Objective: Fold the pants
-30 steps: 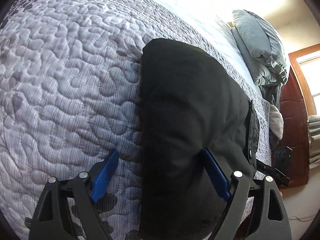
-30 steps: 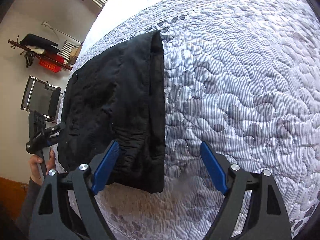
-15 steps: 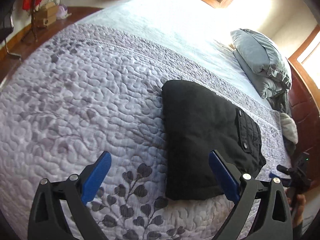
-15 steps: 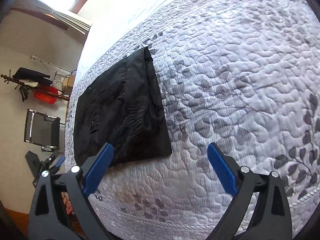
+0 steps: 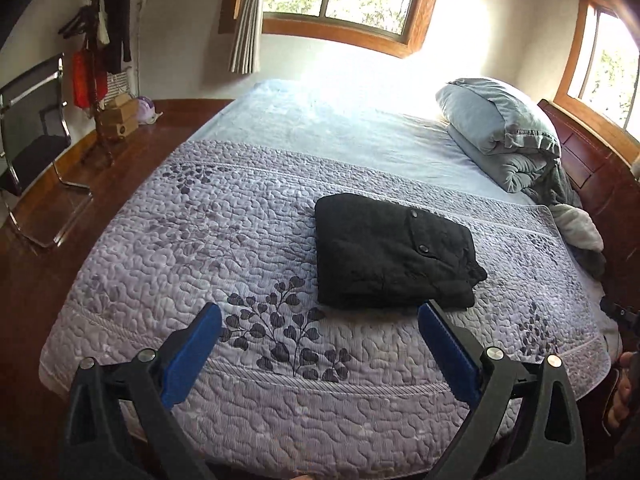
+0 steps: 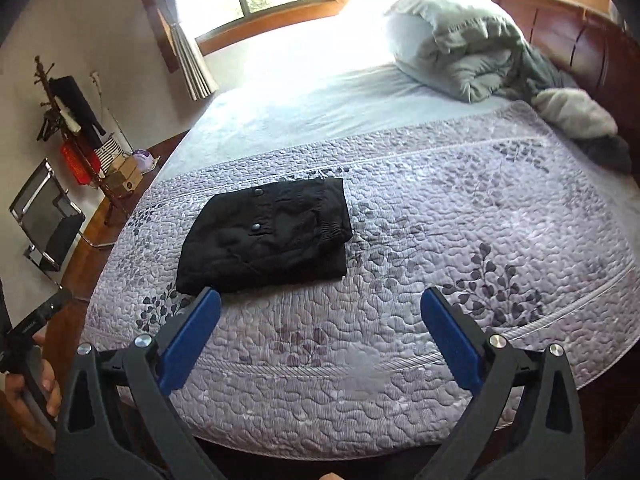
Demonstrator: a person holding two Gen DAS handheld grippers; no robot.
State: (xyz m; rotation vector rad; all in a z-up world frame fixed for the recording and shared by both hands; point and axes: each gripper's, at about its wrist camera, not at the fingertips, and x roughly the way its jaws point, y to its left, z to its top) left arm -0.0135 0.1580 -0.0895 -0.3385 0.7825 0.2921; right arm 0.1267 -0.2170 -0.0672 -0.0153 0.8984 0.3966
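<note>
Nearest the lens in the left wrist view, the left gripper (image 5: 320, 334) is hanging above the quilt (image 5: 200, 248) with its blue pads spread wide and nothing between them. The right gripper (image 6: 320, 320) is holding the same pose in its own view; its jaws have just been opening, and only bare quilt is showing in the gap. Neither gripper is touching fabric.

At the left edge of the right wrist view, a hand (image 6: 30, 392) is gripping the dark handle of the other tool.

Just beyond the pads, the pants (image 5: 390, 254) are lying as a compact black folded bundle on the purple quilted cover, near its front leaf pattern, with two snap buttons facing up. In the right wrist view the pants (image 6: 268, 236) are sitting ahead and to the left of the open jaws, well clear of both pads.

Farther back, the quilt is giving way to a pale blue sheet (image 5: 340, 128). A grey folded duvet (image 5: 500, 128) is resting at the head of the bed against the wooden headboard (image 6: 568, 32).

Against the far wall, a coat rack (image 5: 100, 40) is carrying dark garments, a chrome chair (image 5: 32, 120) is standing beside it, and small cardboard boxes (image 5: 118, 118) are stacked on the floor; whether they hold anything cannot be told.
</note>
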